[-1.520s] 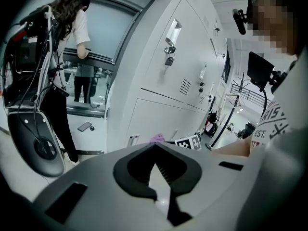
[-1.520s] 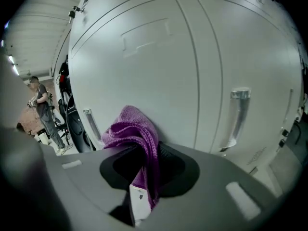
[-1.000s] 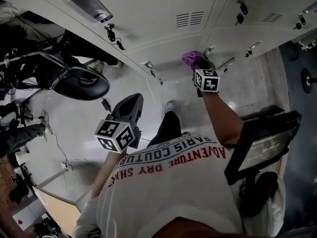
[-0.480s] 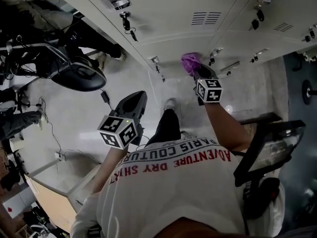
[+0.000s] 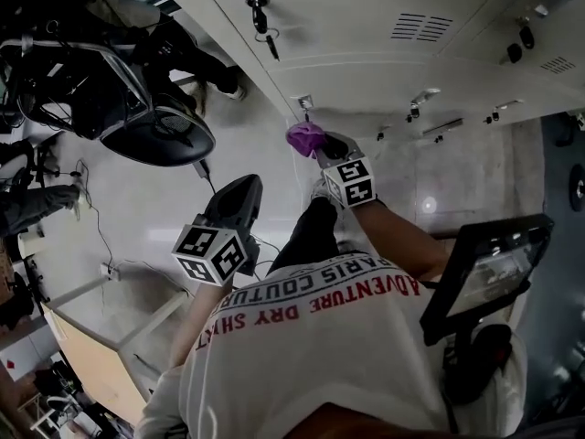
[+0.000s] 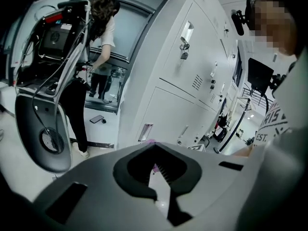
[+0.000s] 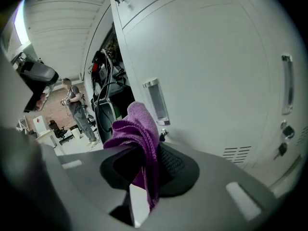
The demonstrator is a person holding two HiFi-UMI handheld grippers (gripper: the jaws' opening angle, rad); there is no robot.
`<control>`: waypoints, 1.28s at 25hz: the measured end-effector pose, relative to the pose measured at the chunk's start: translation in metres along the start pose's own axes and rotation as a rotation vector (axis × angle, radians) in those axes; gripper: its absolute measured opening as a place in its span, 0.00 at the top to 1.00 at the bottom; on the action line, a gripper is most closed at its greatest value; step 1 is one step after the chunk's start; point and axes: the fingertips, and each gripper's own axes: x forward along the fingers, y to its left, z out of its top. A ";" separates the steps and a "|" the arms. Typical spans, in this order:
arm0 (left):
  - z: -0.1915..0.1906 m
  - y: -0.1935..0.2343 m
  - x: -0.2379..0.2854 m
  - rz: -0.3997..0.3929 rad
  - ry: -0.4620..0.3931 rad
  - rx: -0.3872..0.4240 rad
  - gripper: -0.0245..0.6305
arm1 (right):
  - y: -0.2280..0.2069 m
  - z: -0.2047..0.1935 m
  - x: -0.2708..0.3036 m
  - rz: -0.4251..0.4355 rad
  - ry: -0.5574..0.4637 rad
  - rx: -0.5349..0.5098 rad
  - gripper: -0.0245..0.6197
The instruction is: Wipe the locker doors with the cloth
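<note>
Filling the upper half of the head view, the bank of grey locker doors (image 5: 366,7) is the largest thing here, and its panels look evenly pale, with no streak or damp patch to tell wiped doors from unwiped ones. Progress is therefore a judgement: the wipe looks to be under way on one lower door at the left end of the bank, and the doors toward the upper right of the frame probably remain to be done.

Just above the frame's centre, the right gripper (image 5: 322,143) reaches out to that door. In the right gripper view its jaws are closed on the purple cloth (image 7: 137,129), which bunches above them and hangs down between them. The cloth sits just beside the door's recessed handle (image 7: 156,100); whether it is actually pressing on the metal cannot be told.

Left of centre and lower, the left gripper (image 5: 239,195) hangs over the floor, well apart from the lockers. Its jaws are drawn together with nothing between them.
</note>
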 end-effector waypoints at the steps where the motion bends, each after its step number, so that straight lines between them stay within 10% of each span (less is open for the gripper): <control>1: -0.004 0.007 -0.001 0.010 -0.004 -0.007 0.96 | 0.004 -0.004 0.009 0.002 0.004 0.000 0.84; 16: -0.061 0.049 0.022 0.039 0.016 -0.031 0.96 | -0.028 -0.046 0.102 -0.069 0.031 0.024 0.84; 32: -0.053 0.024 0.038 -0.006 0.053 0.004 0.96 | -0.072 -0.043 0.076 -0.105 0.032 -0.034 0.84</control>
